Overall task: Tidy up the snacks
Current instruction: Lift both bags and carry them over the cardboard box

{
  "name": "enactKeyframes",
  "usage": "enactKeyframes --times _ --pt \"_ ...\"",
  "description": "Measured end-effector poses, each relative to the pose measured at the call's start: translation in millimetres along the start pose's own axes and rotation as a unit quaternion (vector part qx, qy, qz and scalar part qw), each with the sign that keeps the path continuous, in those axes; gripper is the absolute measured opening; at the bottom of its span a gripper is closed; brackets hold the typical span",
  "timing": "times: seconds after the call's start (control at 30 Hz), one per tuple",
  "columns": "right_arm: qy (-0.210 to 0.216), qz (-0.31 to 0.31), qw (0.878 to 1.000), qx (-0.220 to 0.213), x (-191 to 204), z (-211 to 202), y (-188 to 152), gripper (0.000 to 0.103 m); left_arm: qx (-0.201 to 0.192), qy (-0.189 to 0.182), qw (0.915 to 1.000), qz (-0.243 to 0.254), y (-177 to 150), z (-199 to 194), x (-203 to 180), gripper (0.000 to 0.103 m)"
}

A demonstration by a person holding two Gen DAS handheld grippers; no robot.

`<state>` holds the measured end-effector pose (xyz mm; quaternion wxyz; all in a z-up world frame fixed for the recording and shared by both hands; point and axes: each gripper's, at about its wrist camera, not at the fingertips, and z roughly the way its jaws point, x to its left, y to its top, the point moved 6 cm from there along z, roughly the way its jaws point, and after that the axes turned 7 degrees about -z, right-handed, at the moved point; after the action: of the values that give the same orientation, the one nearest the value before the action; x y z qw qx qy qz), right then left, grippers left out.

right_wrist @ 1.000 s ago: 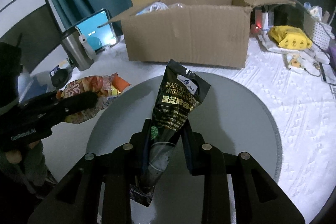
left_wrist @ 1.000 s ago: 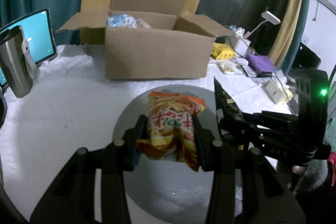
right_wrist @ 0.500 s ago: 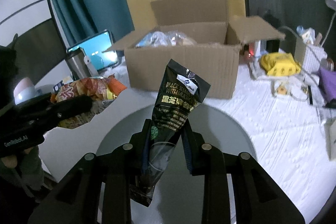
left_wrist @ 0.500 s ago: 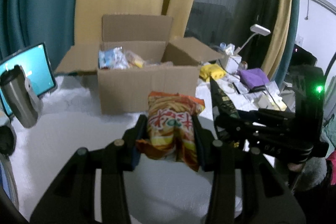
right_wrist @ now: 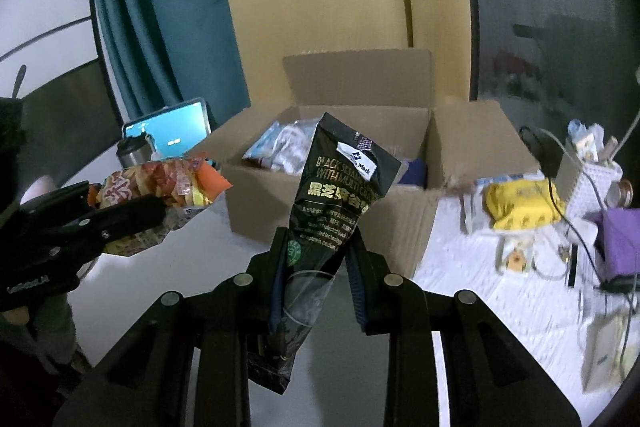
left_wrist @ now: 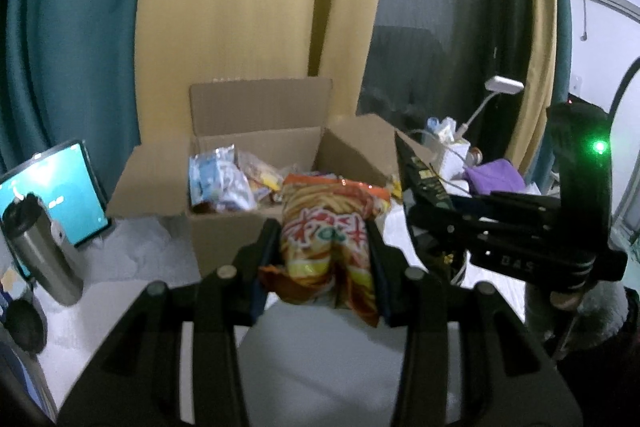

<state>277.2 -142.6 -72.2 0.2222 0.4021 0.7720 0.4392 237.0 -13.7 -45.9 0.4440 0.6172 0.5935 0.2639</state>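
Note:
My left gripper (left_wrist: pixel 323 247) is shut on an orange and yellow chips bag (left_wrist: pixel 328 227), held in the air in front of the open cardboard box (left_wrist: pixel 224 227). In the right wrist view that chips bag (right_wrist: pixel 160 187) hangs at the left. My right gripper (right_wrist: pixel 316 259) is shut on a black sesame snack pouch (right_wrist: pixel 340 195), upright before the cardboard box (right_wrist: pixel 400 219). Several wrapped snacks (left_wrist: pixel 224 179) lie inside the box. In the left wrist view the black pouch (left_wrist: pixel 420 175) and right gripper show at the right.
A steel travel mug (left_wrist: pixel 40 247) and a lit tablet (left_wrist: pixel 48 187) stand left of the box. Right of it lie a yellow packet (right_wrist: pixel 520 207), a purple cloth (right_wrist: pixel 620 239), cables and a white basket (right_wrist: pixel 588 183). Curtains hang behind. A white cloth (right_wrist: pixel 500 299) covers the table.
Both grippers have risen with their bags, so the box now appears lower and its inside shows. The grey round mat has dropped mostly out of view.

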Motion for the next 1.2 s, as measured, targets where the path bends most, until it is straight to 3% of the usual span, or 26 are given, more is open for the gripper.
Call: enactKeyframes --times 0.5,1.2 --pt "-0.019 -0.006 1.0 -0.008 -47 36 45 0.029 -0.019 -0.01 0.9997 -0.01 45 55 11 0.043" --pt "-0.028 -0.018 0.999 0.01 -102 121 79 0.029 0.027 0.002 0.9988 -0.04 54 171 46 0.043"
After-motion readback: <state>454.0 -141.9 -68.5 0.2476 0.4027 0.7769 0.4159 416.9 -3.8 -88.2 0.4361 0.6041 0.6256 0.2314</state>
